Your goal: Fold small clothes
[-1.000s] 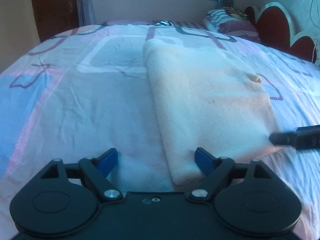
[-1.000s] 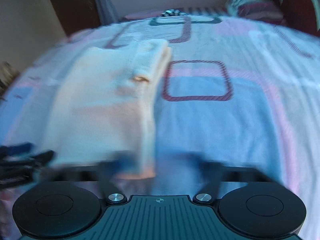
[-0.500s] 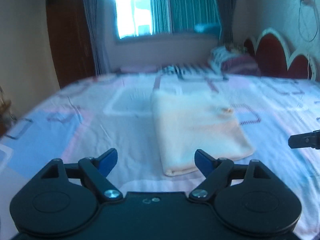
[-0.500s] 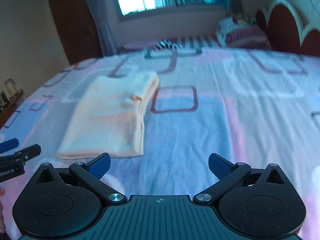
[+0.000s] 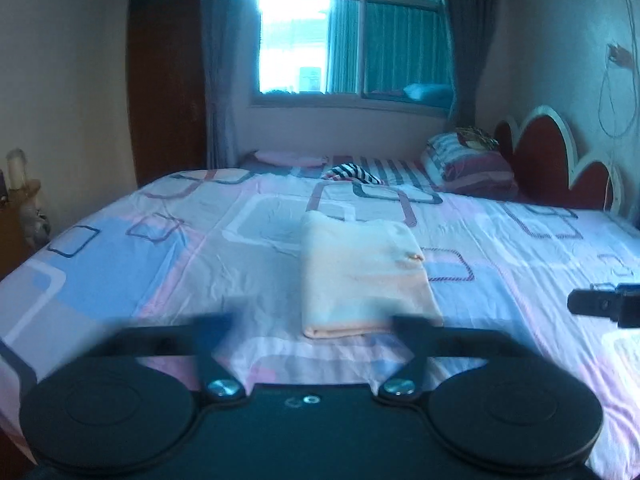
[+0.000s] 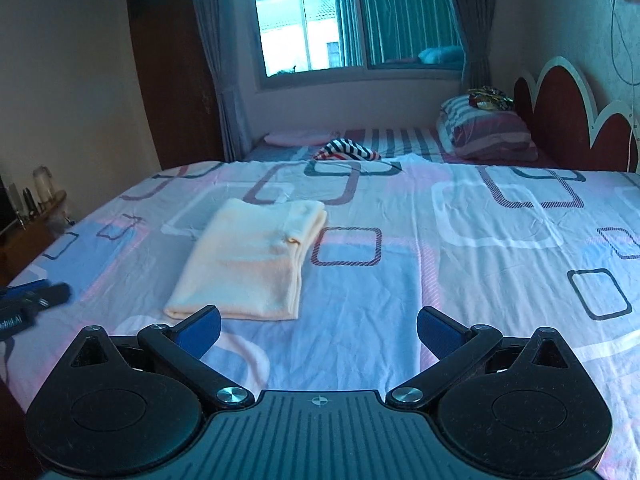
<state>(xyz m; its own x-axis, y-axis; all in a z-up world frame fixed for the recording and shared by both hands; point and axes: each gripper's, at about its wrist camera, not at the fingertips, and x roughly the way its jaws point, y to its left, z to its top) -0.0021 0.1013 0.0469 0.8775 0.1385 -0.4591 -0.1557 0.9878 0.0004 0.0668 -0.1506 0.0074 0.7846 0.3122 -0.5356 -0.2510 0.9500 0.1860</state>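
Note:
A cream garment [image 5: 360,276] lies folded into a neat rectangle on the patterned bedsheet [image 5: 200,256]; it also shows in the right wrist view [image 6: 256,260]. My left gripper [image 5: 316,324] is open and empty, held back from the garment's near edge, its fingers blurred. My right gripper [image 6: 318,330] is open and empty, to the right of the garment and back from it. The right gripper's tip shows at the right edge of the left wrist view [image 5: 600,304]; the left gripper shows at the left edge of the right wrist view [image 6: 32,300].
A striped cloth [image 6: 346,150] and pillows [image 6: 486,128] lie at the far end of the bed by the red headboard [image 6: 560,108]. A window [image 6: 360,20] and a wooden door [image 6: 172,80] stand behind. A side table [image 6: 28,216] with bottles is at left.
Both grippers have pulled back and up from the folded garment, which now lies farther away. The garment has not moved.

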